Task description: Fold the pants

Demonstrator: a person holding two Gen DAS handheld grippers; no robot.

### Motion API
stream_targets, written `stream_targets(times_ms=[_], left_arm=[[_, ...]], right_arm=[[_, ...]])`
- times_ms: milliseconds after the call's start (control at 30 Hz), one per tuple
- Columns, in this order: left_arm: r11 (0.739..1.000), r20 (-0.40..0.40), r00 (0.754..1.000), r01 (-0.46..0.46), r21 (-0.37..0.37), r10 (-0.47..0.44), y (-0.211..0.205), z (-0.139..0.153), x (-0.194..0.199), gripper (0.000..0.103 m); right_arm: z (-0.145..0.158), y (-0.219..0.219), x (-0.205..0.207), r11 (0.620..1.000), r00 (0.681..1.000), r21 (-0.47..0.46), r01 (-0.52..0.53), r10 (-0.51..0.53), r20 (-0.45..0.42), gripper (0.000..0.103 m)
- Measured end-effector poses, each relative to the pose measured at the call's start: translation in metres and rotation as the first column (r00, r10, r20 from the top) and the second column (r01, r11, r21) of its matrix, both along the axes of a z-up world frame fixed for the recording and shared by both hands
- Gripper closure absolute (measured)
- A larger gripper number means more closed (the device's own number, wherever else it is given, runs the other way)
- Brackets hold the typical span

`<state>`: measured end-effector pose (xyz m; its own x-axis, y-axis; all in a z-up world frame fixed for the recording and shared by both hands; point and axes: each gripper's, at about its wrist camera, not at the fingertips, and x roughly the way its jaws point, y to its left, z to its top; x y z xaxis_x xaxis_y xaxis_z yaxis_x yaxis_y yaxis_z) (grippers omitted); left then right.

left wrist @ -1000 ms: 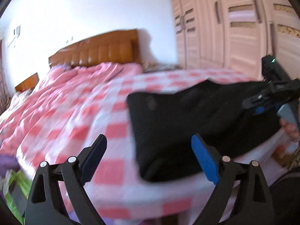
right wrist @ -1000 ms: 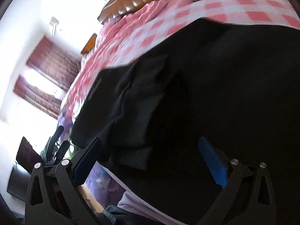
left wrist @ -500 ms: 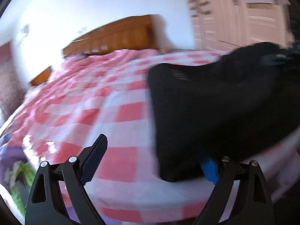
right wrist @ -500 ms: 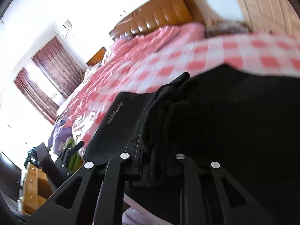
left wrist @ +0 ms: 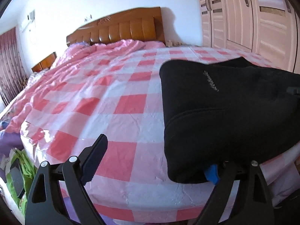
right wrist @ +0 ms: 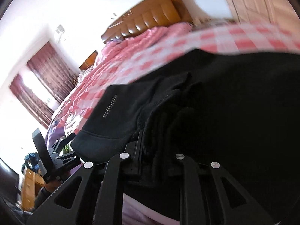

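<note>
Since one second ago, the right gripper [right wrist: 150, 150] has gone from spread wide to clenched on a bunched fold of the black pants [left wrist: 225, 112], and the left gripper [left wrist: 155, 159] has come closer to the corner of the garment, so that its blue-padded finger [left wrist: 211, 174] now sits under the pants' near edge.

Bed [left wrist: 121, 103]: covered by a pink-and-white checked sheet; a crumpled pink quilt [left wrist: 105, 50] lies toward the wooden headboard [left wrist: 120, 29].

Wardrobe [left wrist: 253, 13]: pale, panelled doors beside the bed on the right of the left wrist view.

Curtains [right wrist: 43, 86]: dark red, hanging at the bright window on the far side.

Pants: folded into a thick black stack at the near right corner of the bed. A short row of small light marks [left wrist: 211, 81] shows on the top layer. The near edge overhangs the mattress edge slightly.

Left gripper: released, jaws wide apart. The dark finger [left wrist: 95, 157] stands over bare sheet, clear of the fabric. Whether the blue pad touches the cloth cannot be told.

Right gripper: both fingers drawn close together with black fabric pinched between them; the fingertips are buried in the cloth.
</note>
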<state>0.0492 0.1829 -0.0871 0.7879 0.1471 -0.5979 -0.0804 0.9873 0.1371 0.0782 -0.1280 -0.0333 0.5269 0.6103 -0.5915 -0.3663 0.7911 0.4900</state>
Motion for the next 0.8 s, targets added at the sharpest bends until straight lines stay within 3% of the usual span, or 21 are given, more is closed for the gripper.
stream_targets(times_ms=[200,267,333,400,433,467,533,600,667,800], left_arm=[[0.982,0.046,0.993,-0.097,-0.161,0.106,0.022,0.007,-0.008,0.016],[0.978,0.02,0.993,-0.115,-0.172,0.12,0.024,0.001,-0.006,0.015],[0.986,0.003,0.994,-0.11,-0.127,0.111,0.019,-0.005,-0.005,0.014],[0.99,-0.012,0.994,-0.106,-0.094,0.105,0.015,-0.008,-0.004,0.014],[0.991,-0.014,0.995,-0.1,-0.09,0.099,0.015,-0.008,-0.005,0.013],[0.993,-0.028,0.996,-0.086,-0.085,0.084,0.016,-0.006,-0.005,0.013],[0.997,-0.047,0.997,-0.062,-0.046,0.06,0.014,-0.001,-0.008,0.012],[0.999,-0.053,0.998,-0.024,0.046,0.027,0.006,0.009,-0.018,0.012],[0.993,-0.018,1.0,0.016,0.116,-0.014,-0.006,0.026,-0.035,0.012],[0.989,0.131,0.983,0.121,0.087,-0.132,-0.027,0.077,-0.054,0.001]], right_arm=[[0.017,0.02,0.006,0.998,0.995,0.005,-0.062,0.062,0.083,0.085],[0.002,0.021,0.013,0.998,0.998,-0.017,-0.056,0.057,0.029,0.085],[-0.027,0.015,0.022,0.999,0.997,-0.022,-0.03,0.028,-0.069,0.085],[-0.032,0.004,0.02,1.0,0.995,0.008,0.0,0.001,-0.096,0.078],[-0.03,0.002,0.02,1.0,0.995,-0.009,0.009,-0.01,-0.1,0.057],[-0.024,-0.002,0.018,0.999,0.995,-0.044,0.031,-0.035,-0.094,0.05],[-0.01,-0.01,0.011,0.996,0.997,-0.071,0.056,-0.06,-0.044,0.045],[0.006,-0.014,0.004,0.989,0.996,-0.119,0.087,-0.084,0.026,0.044],[0.024,-0.005,-0.004,0.976,0.99,-0.198,0.089,-0.066,0.122,0.044],[0.036,0.029,-0.007,0.96,0.977,-0.279,0.035,0.025,0.209,0.043]])
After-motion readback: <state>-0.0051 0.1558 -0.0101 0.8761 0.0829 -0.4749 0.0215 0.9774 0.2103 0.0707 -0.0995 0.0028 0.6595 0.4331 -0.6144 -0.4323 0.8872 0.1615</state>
